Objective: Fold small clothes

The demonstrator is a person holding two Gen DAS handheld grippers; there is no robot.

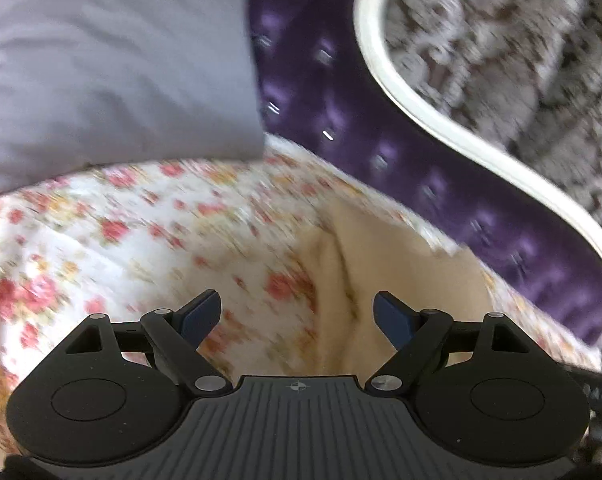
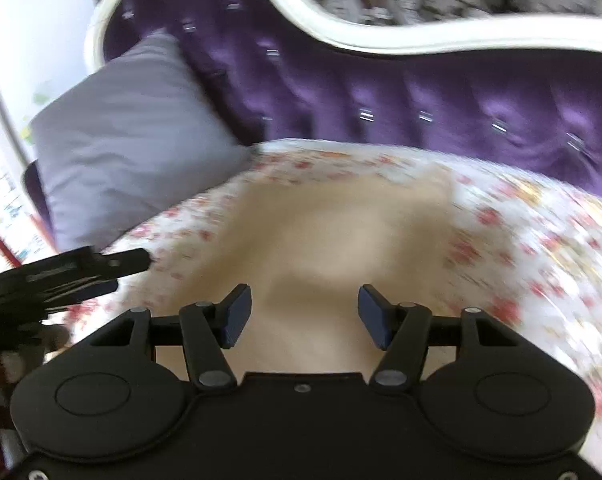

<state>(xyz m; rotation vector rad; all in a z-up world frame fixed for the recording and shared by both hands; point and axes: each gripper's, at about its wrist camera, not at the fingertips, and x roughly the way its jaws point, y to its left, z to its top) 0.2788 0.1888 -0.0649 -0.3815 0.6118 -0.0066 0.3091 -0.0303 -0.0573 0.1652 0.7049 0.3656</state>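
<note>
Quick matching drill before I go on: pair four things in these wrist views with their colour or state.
Things:
1. pillow
2. headboard
3. cream garment
4. right gripper

Colour or state:
A. tufted purple with a white frame
B. open, holding nothing
C. plain grey
D. pale beige, lying on the floral sheet

Pairs: 1-C, 2-A, 3-D, 4-B

Cream garment (image 2: pixel 321 232): one
Grey pillow (image 1: pixel 113 68): one
Flowered sheet (image 1: pixel 101 240): one
Purple tufted headboard (image 2: pixel 421 84): one
Grippers: two, left gripper (image 1: pixel 297 314), right gripper (image 2: pixel 304 312)
</note>
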